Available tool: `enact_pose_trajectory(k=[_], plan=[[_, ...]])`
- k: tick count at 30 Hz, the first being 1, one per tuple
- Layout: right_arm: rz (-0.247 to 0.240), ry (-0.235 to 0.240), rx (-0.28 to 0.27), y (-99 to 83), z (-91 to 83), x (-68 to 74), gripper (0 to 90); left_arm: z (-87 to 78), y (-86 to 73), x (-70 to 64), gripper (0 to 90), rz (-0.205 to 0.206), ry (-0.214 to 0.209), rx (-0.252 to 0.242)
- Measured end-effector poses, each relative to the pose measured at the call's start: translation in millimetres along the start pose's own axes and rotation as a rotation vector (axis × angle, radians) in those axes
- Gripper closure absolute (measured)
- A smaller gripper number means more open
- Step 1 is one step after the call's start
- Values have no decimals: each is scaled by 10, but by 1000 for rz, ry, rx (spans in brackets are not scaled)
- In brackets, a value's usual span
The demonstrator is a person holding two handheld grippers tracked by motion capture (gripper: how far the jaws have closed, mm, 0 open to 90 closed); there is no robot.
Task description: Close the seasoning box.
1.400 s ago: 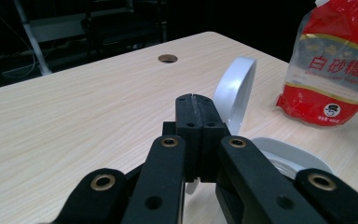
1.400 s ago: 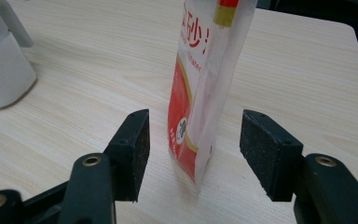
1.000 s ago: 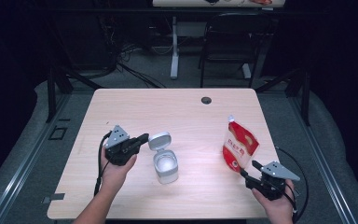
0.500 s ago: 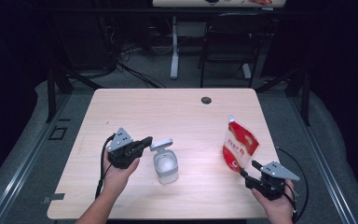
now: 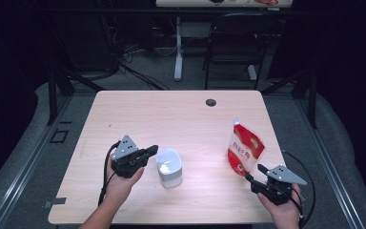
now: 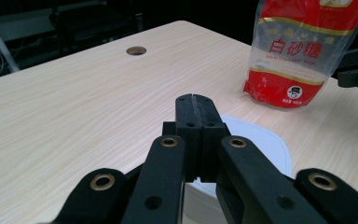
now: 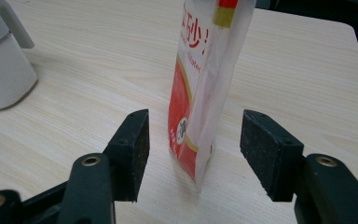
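The white container sits mid-table with its lid down, the left gripper pressed closed against its top. The sugar bag stands upright, not yet grasped, between the right gripper's wide-open jaws

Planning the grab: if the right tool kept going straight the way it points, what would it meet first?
Most likely the upright red and clear sugar pouch: it stands between the right tool's open jaws, just ahead of the pads, apparently untouched, though the remaining gap is hard to judge.
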State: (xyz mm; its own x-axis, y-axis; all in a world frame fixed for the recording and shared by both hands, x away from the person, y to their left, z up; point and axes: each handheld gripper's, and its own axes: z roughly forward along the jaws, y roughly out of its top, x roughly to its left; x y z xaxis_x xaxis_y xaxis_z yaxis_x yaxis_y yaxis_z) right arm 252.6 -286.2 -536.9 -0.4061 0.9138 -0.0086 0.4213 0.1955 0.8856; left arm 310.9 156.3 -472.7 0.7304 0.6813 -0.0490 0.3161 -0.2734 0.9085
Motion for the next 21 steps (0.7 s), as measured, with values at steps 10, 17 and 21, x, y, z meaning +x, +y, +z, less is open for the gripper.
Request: enact_pose_trajectory(k=[10,17,21], plan=[[-5,-2,-7,12,-22,10,425,-184,-67,202,710,-69,59,10],[-4,0,0,8,-8,10,425,-279,-177,331,608,-85,104,23],[-1,-1,-3,7,-10,8,425,-326,-282,391,564,-89,135,44]])
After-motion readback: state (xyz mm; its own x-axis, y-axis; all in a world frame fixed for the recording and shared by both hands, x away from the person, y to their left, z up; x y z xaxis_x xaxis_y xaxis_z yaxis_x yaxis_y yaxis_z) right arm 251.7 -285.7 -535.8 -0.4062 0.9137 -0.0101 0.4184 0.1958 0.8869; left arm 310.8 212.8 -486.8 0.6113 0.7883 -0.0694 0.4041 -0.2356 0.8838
